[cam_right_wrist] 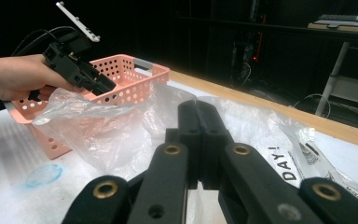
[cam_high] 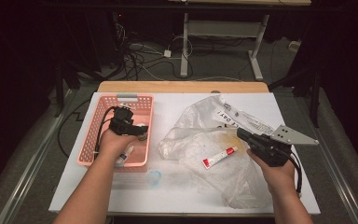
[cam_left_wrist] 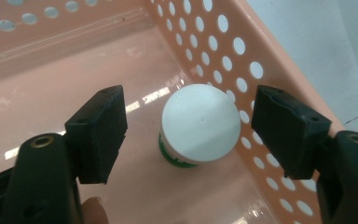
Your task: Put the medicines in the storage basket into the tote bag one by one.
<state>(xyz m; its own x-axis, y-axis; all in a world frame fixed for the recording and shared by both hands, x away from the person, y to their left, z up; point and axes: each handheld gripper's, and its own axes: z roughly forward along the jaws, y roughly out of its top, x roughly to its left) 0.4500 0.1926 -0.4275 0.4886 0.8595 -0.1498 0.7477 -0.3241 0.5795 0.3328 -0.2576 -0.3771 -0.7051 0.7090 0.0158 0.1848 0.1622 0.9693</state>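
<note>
My left gripper (cam_high: pixel 141 132) reaches into the pink basket (cam_high: pixel 133 105). Its jaws stand open on either side of a small white-lidded jar with a green label (cam_left_wrist: pixel 200 122), and neither pad touches it. The jar stands on the basket floor close to the perforated side wall (cam_left_wrist: pixel 223 56). My right gripper (cam_high: pixel 240 134) is shut, with its tips over the crumpled clear plastic bag (cam_high: pixel 191 137). I cannot tell whether it pinches the plastic. A white and red tube (cam_high: pixel 219 157) lies on the bag just left of that gripper.
A small white bottle (cam_high: pixel 125 156) lies in the basket near my left wrist. A bluish smudge (cam_high: pixel 154 177) marks the white tabletop (cam_high: pixel 177 198) in front of the basket. A printed bag (cam_high: pixel 242 119) lies at the back right. Behind the table are cables and desk legs.
</note>
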